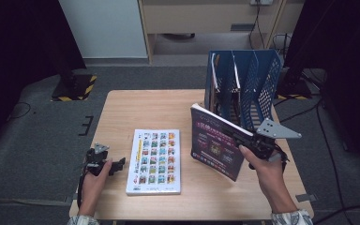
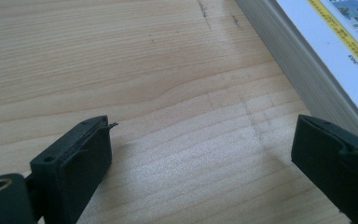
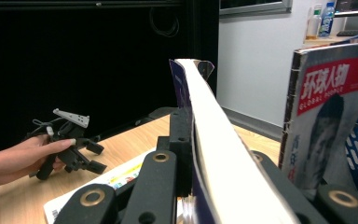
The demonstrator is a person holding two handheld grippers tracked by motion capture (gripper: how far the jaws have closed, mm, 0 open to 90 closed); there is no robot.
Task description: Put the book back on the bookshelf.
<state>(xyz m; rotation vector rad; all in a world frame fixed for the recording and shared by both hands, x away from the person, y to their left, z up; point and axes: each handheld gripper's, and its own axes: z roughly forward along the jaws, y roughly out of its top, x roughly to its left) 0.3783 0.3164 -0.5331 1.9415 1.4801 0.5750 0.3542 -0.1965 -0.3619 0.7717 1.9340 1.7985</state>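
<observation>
Purple-covered magazine [image 1: 215, 140] clamped in right gripper [image 1: 255, 140], heading for blue mesh file rack [image 1: 248, 79]; left gripper [image 2: 200, 154] idle, jaws apart. Next: align with free slot.

Purple-covered book [image 1: 215, 140] clamped in my right tongs [image 1: 243, 138], lifted off the worktop [image 1: 122, 108] and tilted, cover facing me, spine edge high. It hangs just in front of the blue mesh file rack [image 1: 262, 79]. In the right gripper view its white page block [image 3: 214, 135] runs upward between the jaws, slightly bowed.
</observation>
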